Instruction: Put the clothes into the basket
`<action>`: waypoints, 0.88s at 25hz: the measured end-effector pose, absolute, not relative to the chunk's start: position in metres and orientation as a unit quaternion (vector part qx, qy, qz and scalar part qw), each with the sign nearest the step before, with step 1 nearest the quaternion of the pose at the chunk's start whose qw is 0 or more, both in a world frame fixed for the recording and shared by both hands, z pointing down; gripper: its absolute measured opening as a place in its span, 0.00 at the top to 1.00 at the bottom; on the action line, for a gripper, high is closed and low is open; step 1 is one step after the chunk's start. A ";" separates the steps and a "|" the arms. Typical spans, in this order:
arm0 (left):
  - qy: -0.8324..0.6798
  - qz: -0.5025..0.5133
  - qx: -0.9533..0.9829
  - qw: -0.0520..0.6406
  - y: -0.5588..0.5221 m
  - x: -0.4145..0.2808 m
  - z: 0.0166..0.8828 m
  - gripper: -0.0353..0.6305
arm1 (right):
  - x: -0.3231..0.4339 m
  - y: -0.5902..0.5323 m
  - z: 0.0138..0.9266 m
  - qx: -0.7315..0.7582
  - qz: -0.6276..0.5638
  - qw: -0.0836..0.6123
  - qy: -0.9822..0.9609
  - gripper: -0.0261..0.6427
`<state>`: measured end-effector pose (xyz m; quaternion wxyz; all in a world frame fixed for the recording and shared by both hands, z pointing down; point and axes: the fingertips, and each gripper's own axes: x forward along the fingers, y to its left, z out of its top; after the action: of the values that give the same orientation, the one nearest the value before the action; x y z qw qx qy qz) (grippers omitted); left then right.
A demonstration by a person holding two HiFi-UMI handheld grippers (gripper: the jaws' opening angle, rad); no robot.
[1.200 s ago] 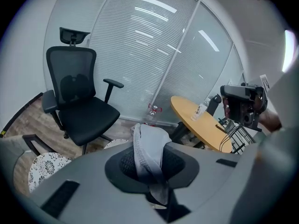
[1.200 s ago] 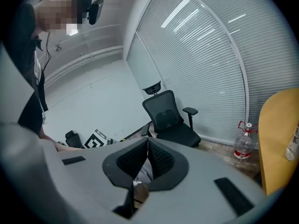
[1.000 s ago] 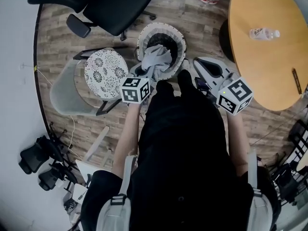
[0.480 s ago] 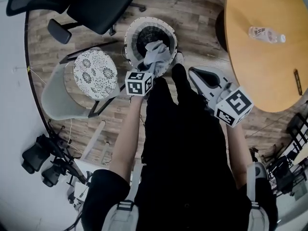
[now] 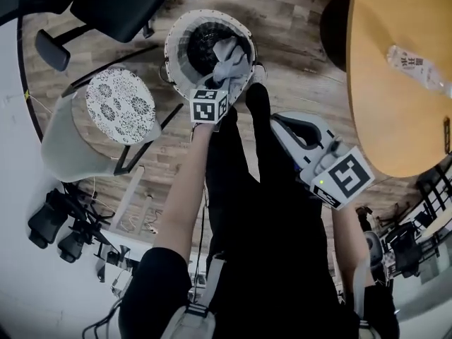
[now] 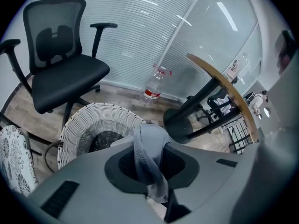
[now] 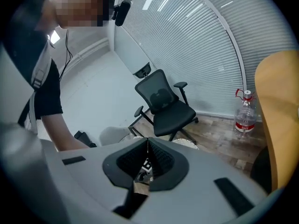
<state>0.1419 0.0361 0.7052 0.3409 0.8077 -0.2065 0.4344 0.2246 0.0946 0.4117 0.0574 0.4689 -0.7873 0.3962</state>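
A white wicker basket [image 5: 176, 37] stands on the wooden floor, its dark inside partly showing. A grey cloth [image 5: 229, 56] hangs over the basket's near rim, reaching into its opening. My left gripper [image 5: 220, 83] is shut on this cloth just above the rim. In the left gripper view the cloth [image 6: 148, 155] runs up between the jaws, with the basket [image 6: 79, 125] right beyond them. My right gripper [image 5: 277, 121] is held off to the right of the basket, near the person's legs. Its jaws meet at the tips [image 7: 147, 142] with nothing between them.
A black office chair [image 5: 106, 6] stands behind the basket and a grey chair with a patterned cushion [image 5: 116, 104] to its left. A round wooden table [image 5: 402, 97] with a small bottle [image 5: 417, 62] is at the right. A large water bottle [image 6: 153, 85] stands by the blinds.
My left gripper has sunk with the grey cloth, from above the basket's near edge down to its rim. The right gripper has also dropped a little, staying shut.
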 end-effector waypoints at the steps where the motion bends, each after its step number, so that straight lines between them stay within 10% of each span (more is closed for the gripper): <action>1: -0.202 0.437 0.809 0.338 0.035 0.147 0.717 0.85 | 0.226 0.092 0.419 0.471 0.396 0.059 -0.787 0.94; 22: -0.204 0.482 0.771 0.364 0.046 0.179 0.916 0.85 | 0.220 0.121 0.549 0.488 0.479 0.032 -0.729 0.94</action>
<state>0.1788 0.0463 0.9160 0.3641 0.7705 -0.2038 0.4818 0.2195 0.1207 0.5492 0.0321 0.4881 -0.7292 0.4785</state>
